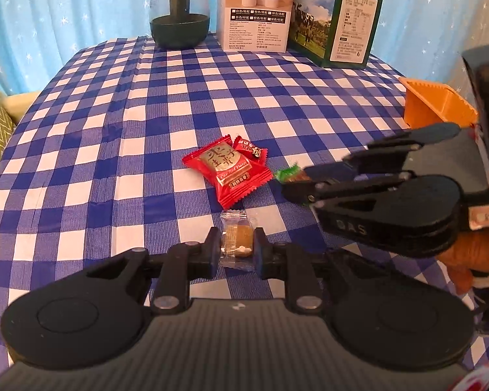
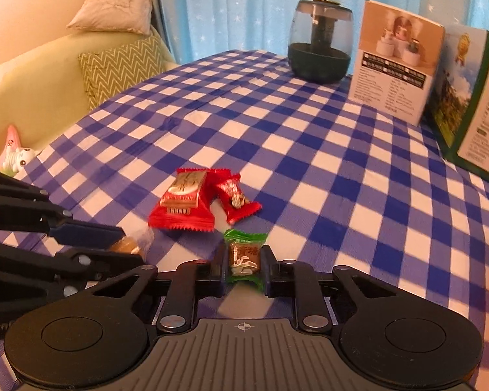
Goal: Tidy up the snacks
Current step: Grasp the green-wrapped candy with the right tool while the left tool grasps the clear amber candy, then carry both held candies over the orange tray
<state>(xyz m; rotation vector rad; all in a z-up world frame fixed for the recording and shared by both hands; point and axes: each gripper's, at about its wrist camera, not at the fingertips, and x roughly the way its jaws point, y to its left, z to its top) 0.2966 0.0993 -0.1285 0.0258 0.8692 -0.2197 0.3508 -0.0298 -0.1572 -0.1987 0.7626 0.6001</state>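
My left gripper is shut on a clear-wrapped brown candy low over the blue checked tablecloth. My right gripper is shut on a green-wrapped candy. Just beyond both lie a large red snack packet and a small red packet, touching each other. In the left wrist view the right gripper comes in from the right with the green candy at its tips. In the right wrist view the left gripper reaches in from the left holding the clear-wrapped candy.
An orange bin stands at the table's right edge. At the back stand a dark glass humidifier, a white box and a green milk carton box. A sofa with cushions sits left of the table.
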